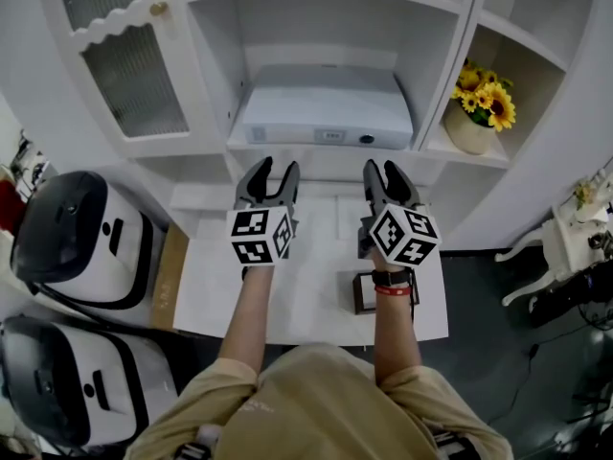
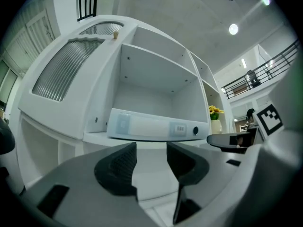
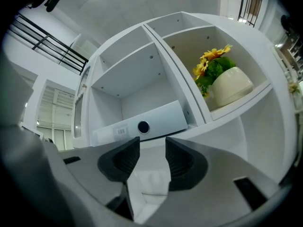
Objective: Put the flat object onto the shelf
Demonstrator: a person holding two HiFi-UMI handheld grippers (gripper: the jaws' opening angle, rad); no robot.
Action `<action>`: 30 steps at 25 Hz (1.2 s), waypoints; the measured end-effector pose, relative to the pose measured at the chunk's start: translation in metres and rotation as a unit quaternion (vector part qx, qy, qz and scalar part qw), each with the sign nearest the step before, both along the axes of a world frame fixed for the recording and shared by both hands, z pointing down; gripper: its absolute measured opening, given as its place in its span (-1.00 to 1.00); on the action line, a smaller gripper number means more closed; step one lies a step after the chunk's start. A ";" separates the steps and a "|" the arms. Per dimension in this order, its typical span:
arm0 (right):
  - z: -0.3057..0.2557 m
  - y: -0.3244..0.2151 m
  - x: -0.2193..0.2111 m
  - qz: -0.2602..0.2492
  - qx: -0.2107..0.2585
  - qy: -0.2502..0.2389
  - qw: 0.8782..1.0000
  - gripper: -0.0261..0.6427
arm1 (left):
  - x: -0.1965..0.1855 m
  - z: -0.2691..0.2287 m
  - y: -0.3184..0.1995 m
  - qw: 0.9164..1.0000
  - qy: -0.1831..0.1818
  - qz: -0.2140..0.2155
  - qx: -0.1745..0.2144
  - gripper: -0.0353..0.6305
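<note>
The flat object, a wide white box (image 1: 326, 108) with a round dark spot on its front edge, lies in the middle shelf compartment (image 1: 326, 156). It also shows in the left gripper view (image 2: 151, 126) and the right gripper view (image 3: 142, 124). Both grippers hover side by side in front of the shelf, pointing at the box and apart from it. My left gripper (image 1: 277, 171) (image 2: 151, 150) is open with nothing between its jaws. The right gripper (image 1: 386, 171) (image 3: 152, 148) is open too, and its jaws hold nothing.
A pot of yellow flowers (image 1: 474, 113) (image 3: 222, 84) stands in the right compartment. A ribbed-glass cabinet door (image 1: 134, 75) is at the left. Below the grippers is a white table (image 1: 316, 295) with a small dark frame (image 1: 369, 290). White machines (image 1: 77, 233) stand at the left.
</note>
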State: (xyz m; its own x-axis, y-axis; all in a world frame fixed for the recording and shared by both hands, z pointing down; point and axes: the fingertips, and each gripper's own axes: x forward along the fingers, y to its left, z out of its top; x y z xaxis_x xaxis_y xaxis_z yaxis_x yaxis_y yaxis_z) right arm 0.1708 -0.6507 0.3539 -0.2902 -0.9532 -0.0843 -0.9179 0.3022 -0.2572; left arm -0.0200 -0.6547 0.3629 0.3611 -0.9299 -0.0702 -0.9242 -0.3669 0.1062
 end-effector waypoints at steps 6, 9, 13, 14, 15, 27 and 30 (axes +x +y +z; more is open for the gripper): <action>0.009 0.028 0.001 0.012 -0.004 0.023 1.000 -0.40 | -0.004 0.011 0.028 1.000 0.006 0.007 -0.010 -0.29; 0.015 0.043 -0.003 0.014 -0.009 0.037 0.999 -0.41 | -0.011 0.017 0.044 1.000 0.008 0.005 -0.016 -0.34; 0.026 0.066 -0.011 0.010 -0.015 0.052 0.998 -0.48 | -0.019 0.026 0.067 1.000 0.007 0.005 -0.022 -0.41; 0.028 0.071 -0.013 0.009 -0.016 0.054 0.998 -0.49 | -0.022 0.029 0.072 1.000 0.006 0.005 -0.023 -0.44; 0.031 0.077 -0.016 0.008 -0.017 0.055 0.998 -0.50 | -0.024 0.031 0.078 1.000 0.004 0.006 -0.024 -0.46; 0.067 0.131 -0.049 -0.007 -0.042 0.069 0.997 -0.72 | -0.056 0.062 0.132 0.999 -0.003 0.002 -0.040 -0.72; 0.070 0.139 -0.052 -0.002 -0.042 0.076 0.996 -0.76 | -0.062 0.067 0.138 0.999 -0.009 -0.005 -0.041 -0.76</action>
